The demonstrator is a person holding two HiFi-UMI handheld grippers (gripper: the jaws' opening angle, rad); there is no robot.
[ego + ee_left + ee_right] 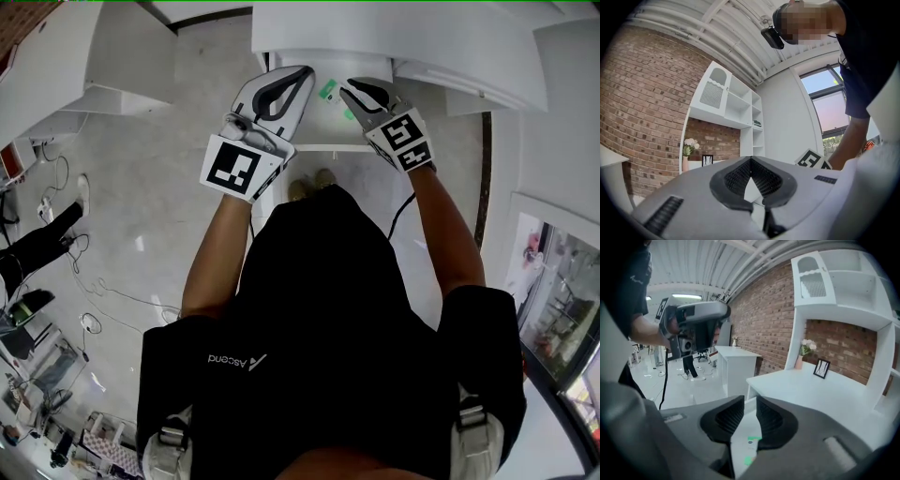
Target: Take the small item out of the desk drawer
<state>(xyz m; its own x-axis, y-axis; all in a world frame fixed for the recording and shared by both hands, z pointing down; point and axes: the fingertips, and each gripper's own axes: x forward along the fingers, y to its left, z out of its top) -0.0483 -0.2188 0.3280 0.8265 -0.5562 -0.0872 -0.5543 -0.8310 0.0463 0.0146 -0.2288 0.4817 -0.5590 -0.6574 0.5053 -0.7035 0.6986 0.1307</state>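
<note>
Drawer (323, 147) open under tabletop (375, 28). Way in from above over near part only; tabletop edge roofs the back. Drawer front rail stands between my body and inside. My left gripper (302, 75) and right gripper (351, 87) both over drawer, tips near each other, slim gap between. White slab (506, 66) close on right crowds that side. Floor (159, 187) left of drawer open, room to swing out. My right jaws slightly apart: narrow slot only.
</note>
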